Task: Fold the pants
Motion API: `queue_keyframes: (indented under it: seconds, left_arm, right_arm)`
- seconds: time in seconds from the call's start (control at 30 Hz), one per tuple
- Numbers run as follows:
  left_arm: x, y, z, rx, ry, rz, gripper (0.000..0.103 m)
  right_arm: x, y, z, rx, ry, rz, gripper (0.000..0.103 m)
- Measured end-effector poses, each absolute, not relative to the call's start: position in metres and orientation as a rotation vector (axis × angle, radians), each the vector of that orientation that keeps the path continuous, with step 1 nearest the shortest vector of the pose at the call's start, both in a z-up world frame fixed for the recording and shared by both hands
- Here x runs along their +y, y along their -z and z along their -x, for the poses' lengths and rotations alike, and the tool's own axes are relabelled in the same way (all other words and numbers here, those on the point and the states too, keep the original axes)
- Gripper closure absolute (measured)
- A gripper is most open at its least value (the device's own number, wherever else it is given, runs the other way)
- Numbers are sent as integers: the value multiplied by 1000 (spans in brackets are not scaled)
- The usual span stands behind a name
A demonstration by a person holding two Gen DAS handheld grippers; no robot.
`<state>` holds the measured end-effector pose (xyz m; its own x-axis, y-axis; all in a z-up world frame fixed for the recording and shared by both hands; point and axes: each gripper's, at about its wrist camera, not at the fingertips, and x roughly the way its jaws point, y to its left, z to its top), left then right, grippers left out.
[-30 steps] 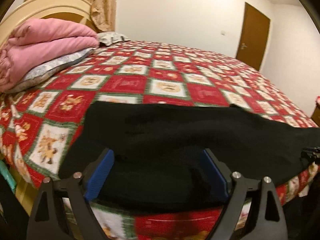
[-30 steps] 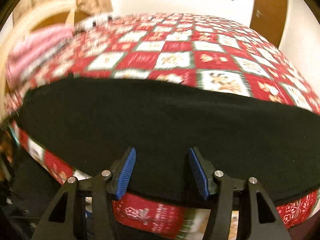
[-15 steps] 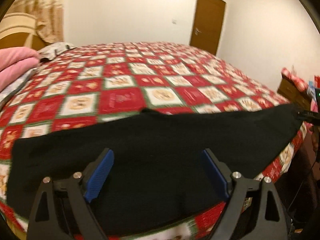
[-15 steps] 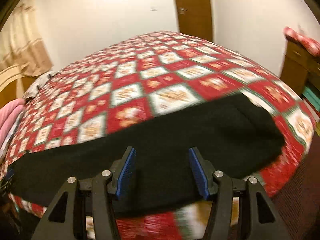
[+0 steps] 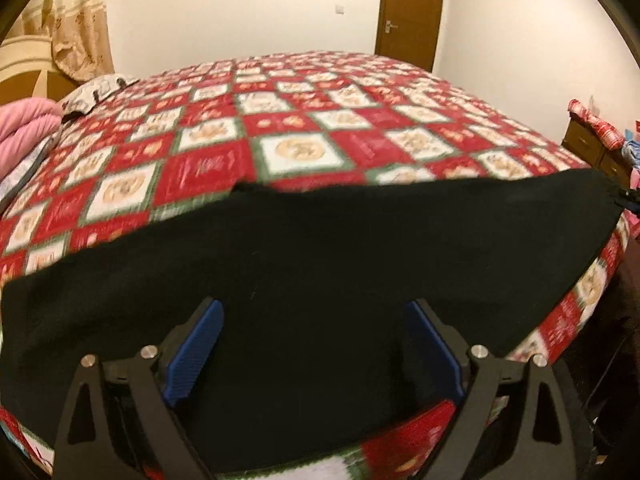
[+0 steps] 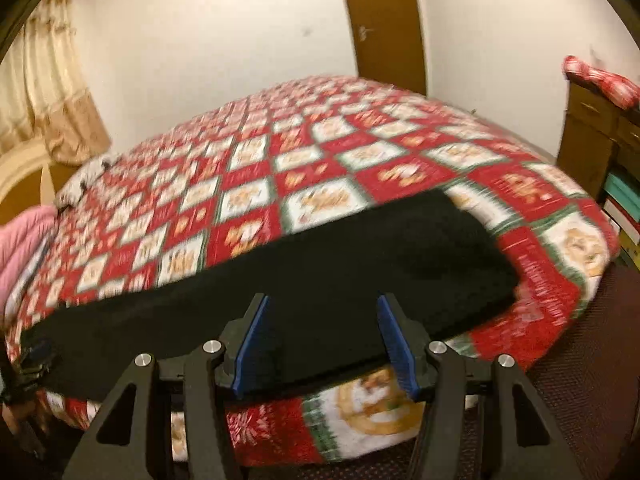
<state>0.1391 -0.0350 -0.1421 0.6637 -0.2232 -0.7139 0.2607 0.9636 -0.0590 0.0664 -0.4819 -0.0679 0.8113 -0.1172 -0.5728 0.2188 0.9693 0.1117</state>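
Black pants [image 5: 320, 264] lie flat in a long strip along the near edge of the bed, also shown in the right wrist view [image 6: 304, 280]. My left gripper [image 5: 314, 316] is open, its blue pads spread wide just above the pants near their middle, holding nothing. My right gripper [image 6: 322, 312] is open over the pants' near edge toward their right end, holding nothing. The right gripper's tip shows at the pants' right end in the left wrist view [image 5: 628, 198]; the left one shows at far left in the right wrist view [image 6: 34, 360].
The bed has a red, white and green patterned quilt [image 5: 300, 120]. Pink bedding [image 5: 24, 124] lies at the headboard on the left. A wooden dresser [image 6: 596, 140] stands right of the bed, a brown door [image 5: 410, 12] behind.
Both views have swung to the right along the pants, so the pink bedding slid out left and the dresser came in. Both grippers stayed open.
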Motion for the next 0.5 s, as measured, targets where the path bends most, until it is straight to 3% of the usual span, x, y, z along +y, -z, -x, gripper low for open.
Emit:
queue_keyframes:
  seconds: [0.27,0.5]
  left_arm:
    - [-76,107,-155,760,349,-72,8]
    - [-111,110,-171,793,375,-56,8]
  right_arm:
    - [-499,51,-54,508,227,-244,46]
    - [-519,45,-43,453,303,-293,46]
